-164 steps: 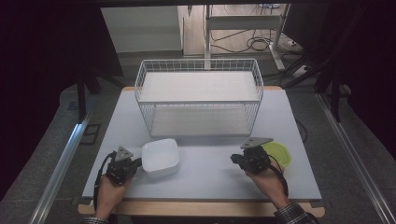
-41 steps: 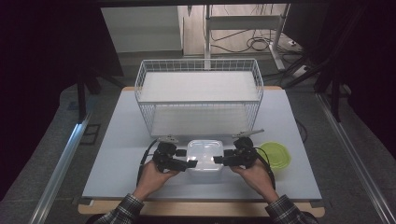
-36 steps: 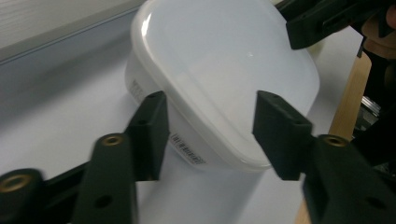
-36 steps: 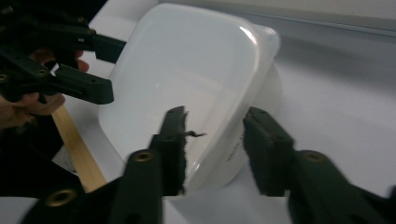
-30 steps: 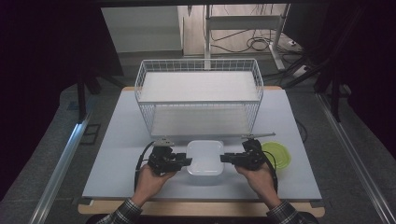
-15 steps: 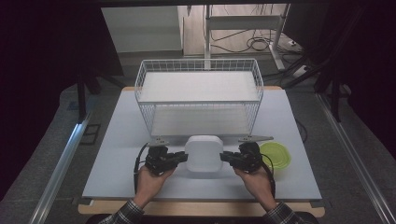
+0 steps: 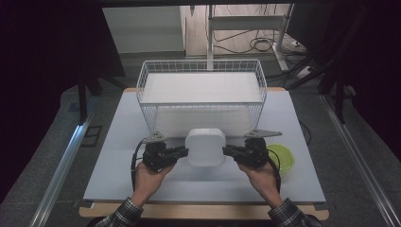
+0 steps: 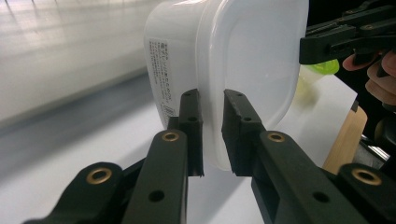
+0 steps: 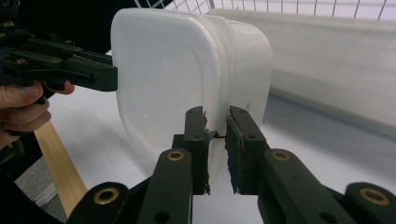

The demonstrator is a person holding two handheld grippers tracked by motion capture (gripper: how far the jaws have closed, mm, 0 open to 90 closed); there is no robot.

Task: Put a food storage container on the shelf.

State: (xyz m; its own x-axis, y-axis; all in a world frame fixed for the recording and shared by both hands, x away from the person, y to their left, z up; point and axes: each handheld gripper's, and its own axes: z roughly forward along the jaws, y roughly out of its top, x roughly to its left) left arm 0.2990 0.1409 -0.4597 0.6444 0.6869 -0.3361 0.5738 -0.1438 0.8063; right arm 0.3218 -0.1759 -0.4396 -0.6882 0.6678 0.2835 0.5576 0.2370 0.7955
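Note:
A white plastic container [image 7: 205, 146] hangs just above the table in front of the wire basket, tipped so one broad face looks toward the person. My left gripper [image 7: 184, 152] grips its left rim and my right gripper [image 7: 226, 151] its right rim. In the left gripper view the jaws [image 8: 212, 130] have just been closing and pinch the container's [image 8: 252, 60] rim. In the right gripper view the jaws [image 9: 217, 140] have likewise just been closing and clamp the rim of the container [image 9: 168, 70]. Each view shows the other gripper across it [image 8: 345, 42] [image 9: 60, 65].
A white wire basket [image 7: 142, 80] stands at the back middle of the pale table [image 7: 118, 142]. A green lid [image 7: 280, 157] lies flat right of my right hand. The table's wooden front edge [image 7: 203, 210] runs below the forearms.
Both grippers have closed on the container's rims and lifted it a little off the table. The container has tipped from lying flat to standing on edge.

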